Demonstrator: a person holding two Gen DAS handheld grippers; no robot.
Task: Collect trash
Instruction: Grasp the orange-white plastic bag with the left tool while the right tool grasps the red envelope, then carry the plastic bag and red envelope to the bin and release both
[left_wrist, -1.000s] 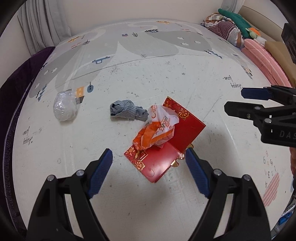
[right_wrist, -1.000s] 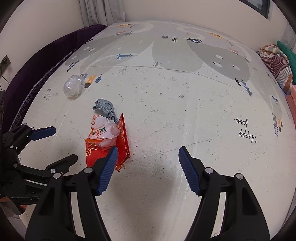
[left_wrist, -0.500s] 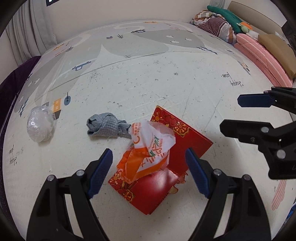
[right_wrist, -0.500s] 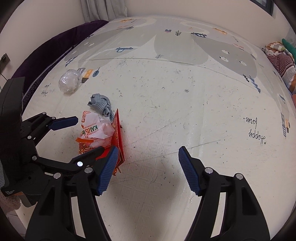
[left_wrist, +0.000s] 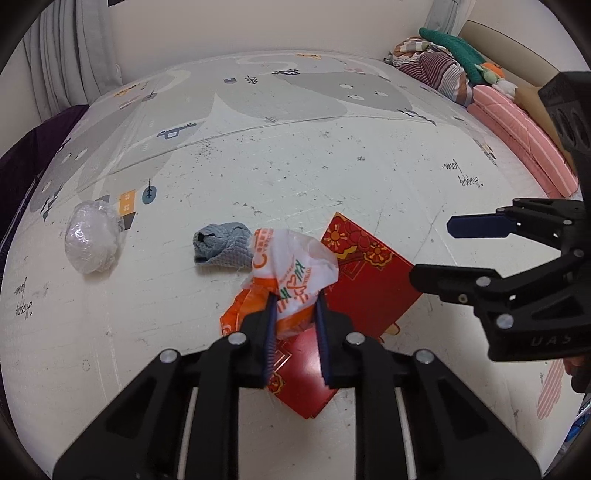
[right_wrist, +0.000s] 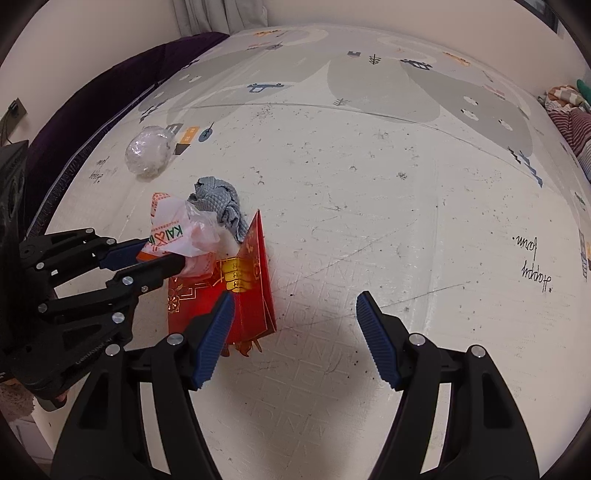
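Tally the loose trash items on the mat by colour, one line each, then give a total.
Orange and white: 1, the plastic bag
Red: 1, the folded card packet
Grey: 1, the crumpled cloth
Clear: 1, the balled plastic wrap
Total: 4

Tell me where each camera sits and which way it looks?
Left wrist: on the left gripper, looking down its closing fingers at the orange-and-white bag between them; right gripper alongside.
Right wrist: on the right gripper, open over the mat.
Both see the bag, red box, grey cloth.
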